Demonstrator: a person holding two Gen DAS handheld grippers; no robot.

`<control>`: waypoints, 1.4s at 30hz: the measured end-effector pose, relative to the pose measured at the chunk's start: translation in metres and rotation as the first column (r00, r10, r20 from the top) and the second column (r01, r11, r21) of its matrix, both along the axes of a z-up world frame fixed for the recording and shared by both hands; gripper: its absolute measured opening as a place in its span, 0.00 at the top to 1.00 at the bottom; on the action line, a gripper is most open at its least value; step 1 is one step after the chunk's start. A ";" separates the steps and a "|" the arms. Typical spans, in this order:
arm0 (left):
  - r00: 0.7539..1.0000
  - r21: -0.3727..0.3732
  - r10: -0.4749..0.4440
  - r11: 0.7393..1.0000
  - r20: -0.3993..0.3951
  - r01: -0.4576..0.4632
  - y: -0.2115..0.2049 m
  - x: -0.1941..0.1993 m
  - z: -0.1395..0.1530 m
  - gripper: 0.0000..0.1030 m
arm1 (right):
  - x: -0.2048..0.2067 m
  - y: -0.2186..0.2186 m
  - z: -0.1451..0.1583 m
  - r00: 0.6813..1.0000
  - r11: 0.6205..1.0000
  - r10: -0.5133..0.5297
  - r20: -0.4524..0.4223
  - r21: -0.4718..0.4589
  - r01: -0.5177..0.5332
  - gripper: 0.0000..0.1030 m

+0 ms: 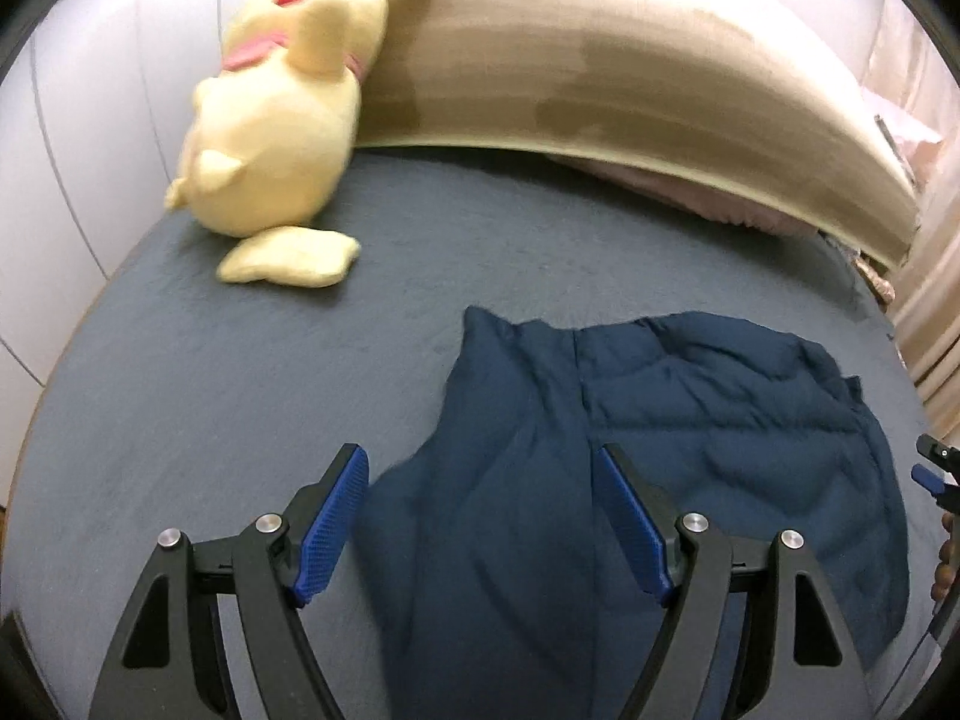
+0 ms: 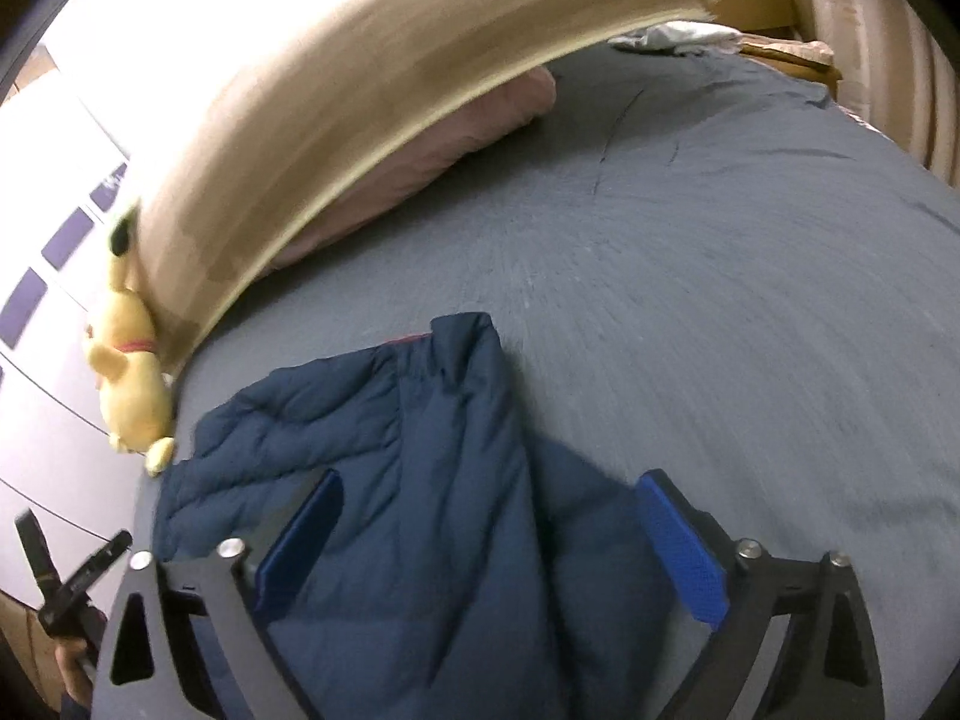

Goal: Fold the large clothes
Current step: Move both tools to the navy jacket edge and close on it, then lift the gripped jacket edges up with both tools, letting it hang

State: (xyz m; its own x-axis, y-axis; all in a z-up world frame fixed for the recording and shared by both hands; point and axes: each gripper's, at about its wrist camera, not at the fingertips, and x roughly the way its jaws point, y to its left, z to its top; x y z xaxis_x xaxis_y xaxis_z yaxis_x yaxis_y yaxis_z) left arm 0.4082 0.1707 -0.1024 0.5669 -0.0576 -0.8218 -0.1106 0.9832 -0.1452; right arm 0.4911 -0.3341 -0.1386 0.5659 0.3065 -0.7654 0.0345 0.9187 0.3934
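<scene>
Lying unlabelled, seemingly: navy quilted jacket (image 1: pixel 690 420)

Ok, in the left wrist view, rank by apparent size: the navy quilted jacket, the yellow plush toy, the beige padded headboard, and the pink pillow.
1. Beige padded headboard and navy quilted jacket: look alike; the jacket is nearer, so unsure.
2. Yellow plush toy.
3. Pink pillow, mostly hidden.

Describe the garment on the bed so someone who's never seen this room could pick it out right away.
Start at the bed with its grey-blue cover and tan headboard. A yellow plush toy leans at one end of the headboard; nearer the camera than the toy lies a puffy navy jacket, partly folded. It is the only dark blue, quilted thing there; the pink pillow is paler and sits against the headboard.
</scene>
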 end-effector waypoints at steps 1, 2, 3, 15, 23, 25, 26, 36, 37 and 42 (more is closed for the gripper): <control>1.000 -0.004 -0.011 1.000 -0.010 0.011 -0.002 0.009 -0.005 0.24 | 0.008 0.002 -0.004 1.000 1.000 0.007 -0.007 -0.004 -0.007 0.13; 1.000 -0.007 -0.021 1.000 -0.019 0.020 -0.004 0.016 -0.008 0.24 | 0.018 0.005 -0.008 1.000 1.000 0.017 -0.017 -0.010 -0.017 0.15; 0.999 -0.008 -0.020 1.000 -0.026 0.019 -0.005 0.024 -0.013 0.24 | 0.028 0.009 -0.012 0.999 1.000 0.026 -0.026 -0.014 -0.026 0.19; 0.995 -0.069 -0.041 0.997 -0.086 0.035 -0.012 0.062 -0.040 0.79 | 0.078 0.051 -0.025 0.982 0.979 0.176 -0.064 -0.090 -0.181 0.89; 0.996 0.078 -0.006 0.997 -0.084 0.012 -0.025 0.060 -0.053 0.76 | 0.071 0.063 -0.047 0.988 0.958 0.132 -0.078 -0.244 -0.147 0.87; 0.998 0.105 0.024 0.994 -0.058 -0.018 -0.024 0.052 -0.037 0.73 | 0.062 0.055 -0.036 0.995 0.973 0.082 -0.055 -0.214 -0.092 0.85; 0.999 0.105 0.036 0.994 -0.033 -0.032 -0.023 0.049 -0.029 0.73 | 0.056 0.052 -0.026 0.997 0.973 0.061 -0.038 -0.222 -0.068 0.80; 0.988 0.259 -0.047 0.966 0.145 0.008 -0.122 0.015 0.015 0.32 | -0.014 0.135 0.013 0.968 0.921 0.192 0.162 -0.369 -0.120 0.14; 0.993 0.257 -0.041 0.966 0.109 0.012 -0.129 0.018 0.001 0.33 | -0.016 0.141 0.006 0.968 0.913 0.205 0.143 -0.385 -0.136 0.14; 1.000 0.275 -0.006 0.961 -0.018 0.010 -0.131 0.027 -0.050 0.39 | -0.009 0.146 -0.048 0.981 0.874 0.192 0.002 -0.455 -0.170 0.15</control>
State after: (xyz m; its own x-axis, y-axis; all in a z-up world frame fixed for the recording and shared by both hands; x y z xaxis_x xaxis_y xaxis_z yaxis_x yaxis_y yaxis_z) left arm 0.4356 0.0392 -0.1528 0.5536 0.1673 -0.8158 -0.1028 0.9859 0.1324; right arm 0.4818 -0.1881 -0.1868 0.5712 0.0352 -0.8200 -0.1577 0.9852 -0.0675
